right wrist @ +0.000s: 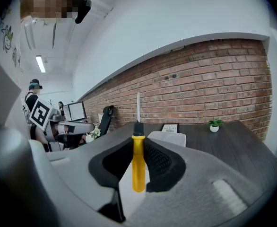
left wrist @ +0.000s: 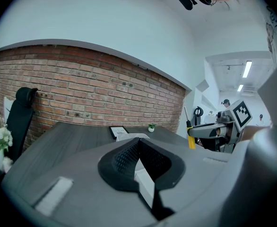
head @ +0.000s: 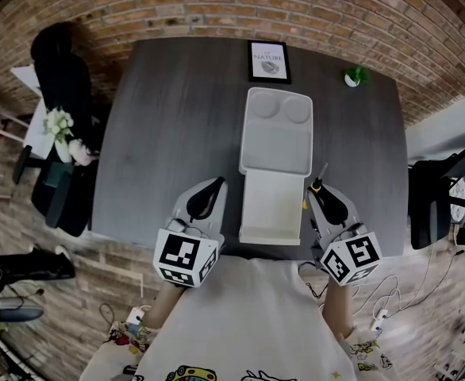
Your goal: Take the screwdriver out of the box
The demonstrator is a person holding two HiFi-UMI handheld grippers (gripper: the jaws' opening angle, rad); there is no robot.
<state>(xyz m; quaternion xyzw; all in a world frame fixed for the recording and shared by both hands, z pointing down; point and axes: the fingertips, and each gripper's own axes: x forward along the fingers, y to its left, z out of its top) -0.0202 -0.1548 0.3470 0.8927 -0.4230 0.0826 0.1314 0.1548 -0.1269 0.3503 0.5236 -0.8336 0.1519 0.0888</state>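
Observation:
A white box (head: 274,205) lies open on the dark table (head: 169,141), its lid (head: 277,133) folded away from me. The screwdriver (right wrist: 138,161) has a yellow handle and a thin metal shaft. My right gripper (right wrist: 138,143) is shut on that handle, with the shaft standing upward. In the head view the right gripper (head: 321,190) holds the screwdriver (head: 318,184) just right of the box, near the table's front edge. Left of the box, my left gripper (head: 215,187) is shut with nothing in it. Its fingertips (left wrist: 129,148) meet in front of the box (left wrist: 129,137).
A framed picture (head: 268,60) and a small potted plant (head: 355,75) stand at the table's far edge by the brick wall. A black chair (head: 62,78) and white flowers (head: 60,125) are off the table's left side. Cables lie on the floor at the right.

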